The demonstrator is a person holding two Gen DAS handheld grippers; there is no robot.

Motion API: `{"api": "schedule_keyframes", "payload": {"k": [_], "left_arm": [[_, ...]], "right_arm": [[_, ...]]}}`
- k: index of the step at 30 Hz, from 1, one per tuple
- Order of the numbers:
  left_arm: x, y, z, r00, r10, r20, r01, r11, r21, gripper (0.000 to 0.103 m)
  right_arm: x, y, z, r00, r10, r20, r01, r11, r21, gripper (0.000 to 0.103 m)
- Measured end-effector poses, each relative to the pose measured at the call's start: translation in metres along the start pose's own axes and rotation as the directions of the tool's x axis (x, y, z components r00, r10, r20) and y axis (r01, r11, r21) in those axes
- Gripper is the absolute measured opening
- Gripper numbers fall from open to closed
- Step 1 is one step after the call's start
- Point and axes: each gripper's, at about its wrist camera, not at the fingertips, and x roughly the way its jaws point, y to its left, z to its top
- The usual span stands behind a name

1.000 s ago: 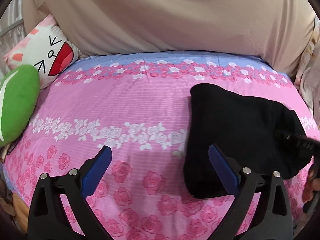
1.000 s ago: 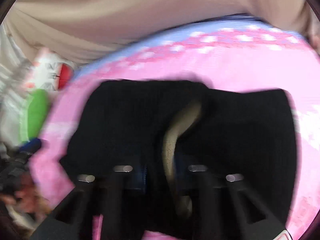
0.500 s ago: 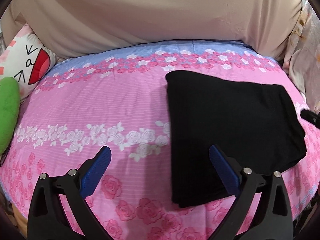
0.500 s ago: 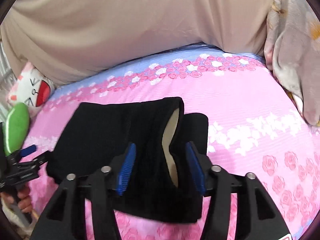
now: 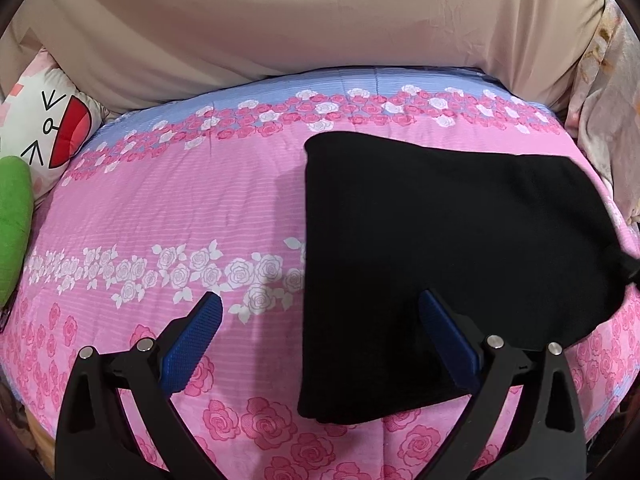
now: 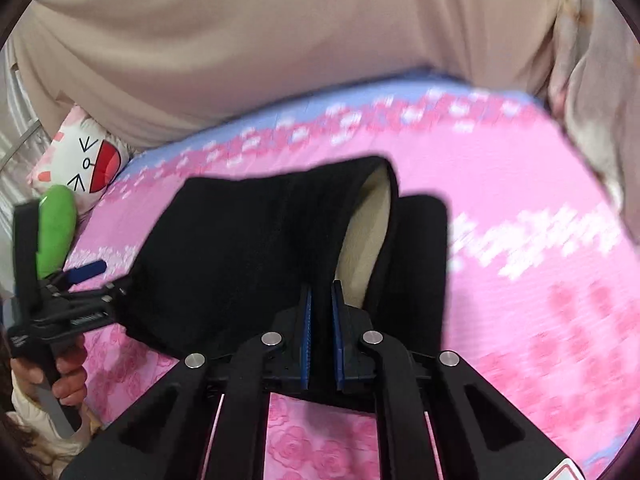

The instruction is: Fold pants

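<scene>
Right wrist: right claw (image 6: 321, 312) pinches the black pants' (image 6: 240, 256) near edge.

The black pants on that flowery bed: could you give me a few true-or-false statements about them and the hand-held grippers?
1. The black pants lie on a pink rose-print bedspread. True.
2. The right hand-held gripper stands wide open with nothing between its pads. False: its jaws have just been closing and now pinch a fold of the pants.
3. The left hand-held gripper is open and grips nothing. True.
4. The pants have a dark red lining. False: the lining showing at the lifted edge is cream.
5. A green cushion sits at the bed's left edge beside a white cartoon pillow. True.
</scene>
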Motion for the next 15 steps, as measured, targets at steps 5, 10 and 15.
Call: {"api": "schedule_keyframes", "payload": {"k": [5,10,15], "left_arm": [[0.003,-0.003,0.000,1.000,0.003,-0.009,-0.003,1.000,0.002,0.096],[0.012,-0.009,-0.004,0.999,0.025,-0.033,-0.024,1.000,0.017,0.096],[0.034,-0.013,-0.007,0.992,-0.077,-0.101,0.076,0.997,-0.016,0.098]], "right_arm": [[0.011,-0.033,-0.005,0.995,-0.103,-0.018,0.104,0.992,0.075,0.017],[0.001,-0.050,-0.015,0.999,-0.034,0.003,0.033,0.983,0.181,0.062],[0.002,-0.056,-0.011,1.000,0.019,0.013,-0.022,0.981,0.194,0.085]]}}
